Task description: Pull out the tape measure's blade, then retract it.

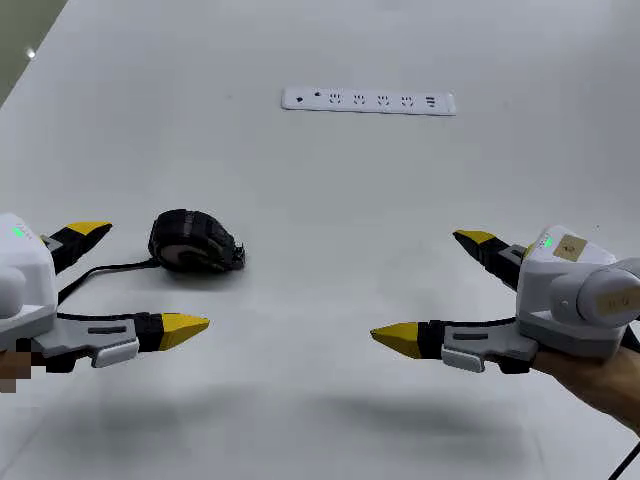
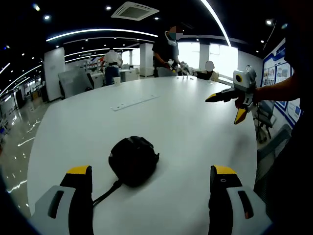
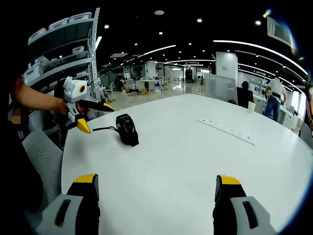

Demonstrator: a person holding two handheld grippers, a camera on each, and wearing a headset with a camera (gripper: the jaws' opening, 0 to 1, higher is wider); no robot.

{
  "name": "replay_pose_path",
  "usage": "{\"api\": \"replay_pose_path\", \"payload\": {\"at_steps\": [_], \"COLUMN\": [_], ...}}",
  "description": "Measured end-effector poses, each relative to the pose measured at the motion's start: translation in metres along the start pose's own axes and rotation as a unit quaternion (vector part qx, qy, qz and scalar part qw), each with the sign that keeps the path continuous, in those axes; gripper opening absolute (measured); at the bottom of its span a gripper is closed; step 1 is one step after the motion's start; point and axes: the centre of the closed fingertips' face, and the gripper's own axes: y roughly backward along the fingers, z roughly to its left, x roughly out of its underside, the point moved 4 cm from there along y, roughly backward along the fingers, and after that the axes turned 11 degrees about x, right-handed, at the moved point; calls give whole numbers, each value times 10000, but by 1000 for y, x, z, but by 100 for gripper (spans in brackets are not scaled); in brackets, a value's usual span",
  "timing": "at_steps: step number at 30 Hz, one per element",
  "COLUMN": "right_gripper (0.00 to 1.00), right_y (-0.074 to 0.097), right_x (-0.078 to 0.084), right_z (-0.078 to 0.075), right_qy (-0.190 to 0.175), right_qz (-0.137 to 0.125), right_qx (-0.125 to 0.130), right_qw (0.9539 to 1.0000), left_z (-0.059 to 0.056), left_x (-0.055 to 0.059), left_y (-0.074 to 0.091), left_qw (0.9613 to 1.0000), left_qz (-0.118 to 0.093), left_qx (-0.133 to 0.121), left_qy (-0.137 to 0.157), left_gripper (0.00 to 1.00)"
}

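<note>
A broad white table point(image 1: 330, 200) fills the head view, with a white power strip point(image 1: 368, 100) lying at upper centre. The gripper views show an open-plan office behind, with ceiling strip lights and tall shelving point(image 3: 63, 44) at upper left. A black tape measure point(image 1: 193, 241) lies on the table at left of centre, its cord trailing left. It sits just ahead of the left gripper point(image 1: 155, 276), whose jaws are spread wide and clear of it. The right gripper point(image 1: 416, 285), at lower right, is well apart, jaws also spread and holding nothing.

Open table point(image 1: 320, 200) is left around the tape point(image 1: 195, 242); its cord point(image 1: 105, 268) is trailed toward the left claw point(image 1: 142, 278). The strip point(image 1: 368, 101) is set well apart, at the far side.
</note>
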Motion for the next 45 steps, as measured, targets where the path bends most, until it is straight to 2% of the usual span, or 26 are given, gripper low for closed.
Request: {"api": "replay_pose_path", "payload": {"at_steps": [6, 17, 27, 30, 35, 40, 45], "right_gripper": [98, 95, 93, 90, 86, 81, 75], "right_y": [-7, -25, -42, -48, -59, -72, -82], "right_x": [-4, -6, -12, -14, -17, -21, -20], "right_z": [-2, -5, 0, 3, 6, 11, 16], "right_qy": [71, 311, 551, 813, 973, 1204, 1447], "right_qz": [15, 104, 167, 148, 175, 200, 225], "right_qx": [-172, -452, -749, -895, -1055, -1261, -1433], "right_qw": [9998, 9984, 9955, 9926, 9895, 9845, 9788], "left_z": [5, 21, 32, 36, 41, 46, 47], "left_x": [-1, -3, -5, -6, -6, -8, -8], "left_y": [-3, -9, -16, -18, -21, -25, -29], "left_qw": [9998, 9981, 9955, 9940, 9911, 9882, 9835], "left_qz": [148, 448, 675, 771, 916, 1015, 1136], "left_qx": [121, 322, 496, 552, 687, 802, 993], "left_qy": [-97, -288, -453, -543, -676, -823, -995], "left_gripper": [97, 94, 91, 89, 81, 75, 67]}}
